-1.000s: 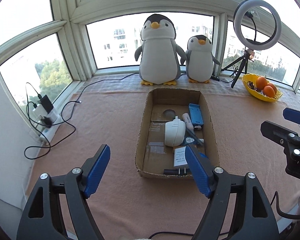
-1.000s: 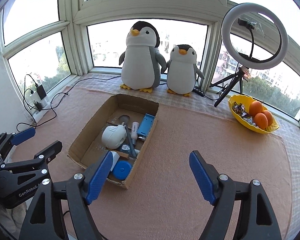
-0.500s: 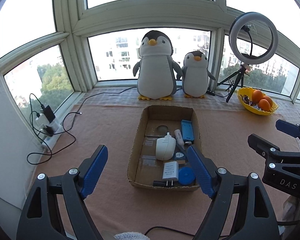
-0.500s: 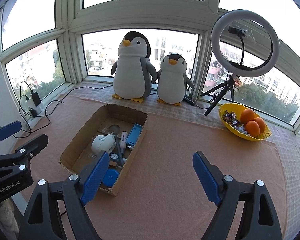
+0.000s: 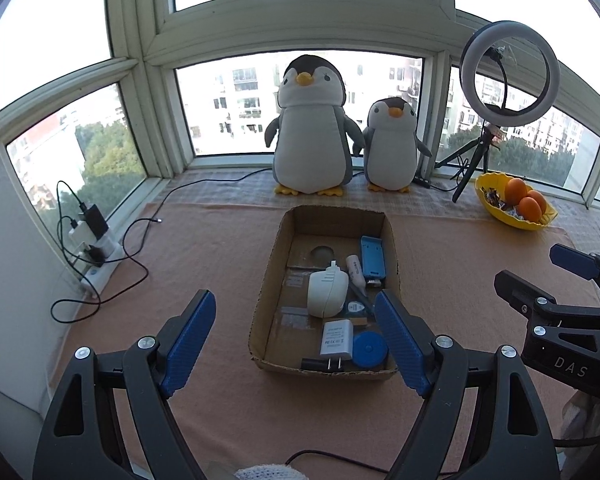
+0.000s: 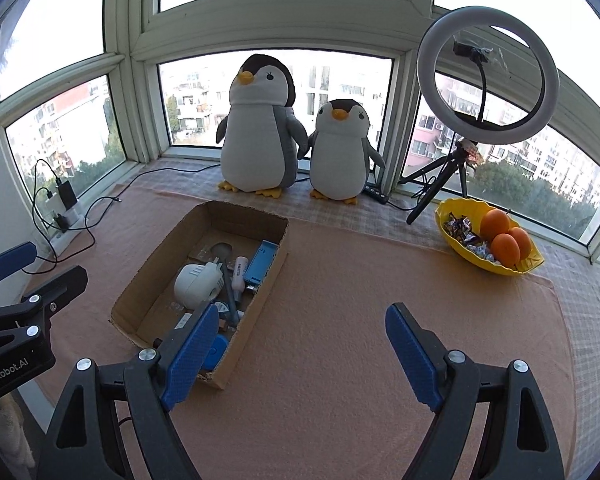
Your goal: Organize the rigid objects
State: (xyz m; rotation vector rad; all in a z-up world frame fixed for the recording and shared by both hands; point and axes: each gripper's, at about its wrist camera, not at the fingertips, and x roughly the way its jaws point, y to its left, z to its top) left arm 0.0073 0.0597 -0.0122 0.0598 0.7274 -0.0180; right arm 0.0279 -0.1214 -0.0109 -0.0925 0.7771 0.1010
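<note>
A shallow cardboard box (image 5: 269, 276) (image 6: 152, 276) lies on the peach cloth. It holds a white rounded device (image 5: 327, 293) (image 6: 198, 283), a white charger plug (image 5: 336, 338), a blue round disc (image 5: 369, 349), a blue flat case (image 5: 372, 256) (image 6: 260, 263), a small white tube (image 5: 356, 270) and a pen. My left gripper (image 5: 296, 344) is open and empty, held above and in front of the box. My right gripper (image 6: 298, 354) is open and empty, to the right of the box; it also shows at the right edge of the left wrist view.
Two plush penguins (image 5: 310, 136) (image 5: 392, 146) stand on the window ledge behind the box. A ring light on a tripod (image 6: 486, 76) and a yellow bowl of oranges (image 6: 488, 240) are at the back right. A power strip with cables (image 5: 96, 248) lies at the left.
Both grippers have pulled back and risen away from the box, which now looks smaller and farther. Both stay open and empty.
</note>
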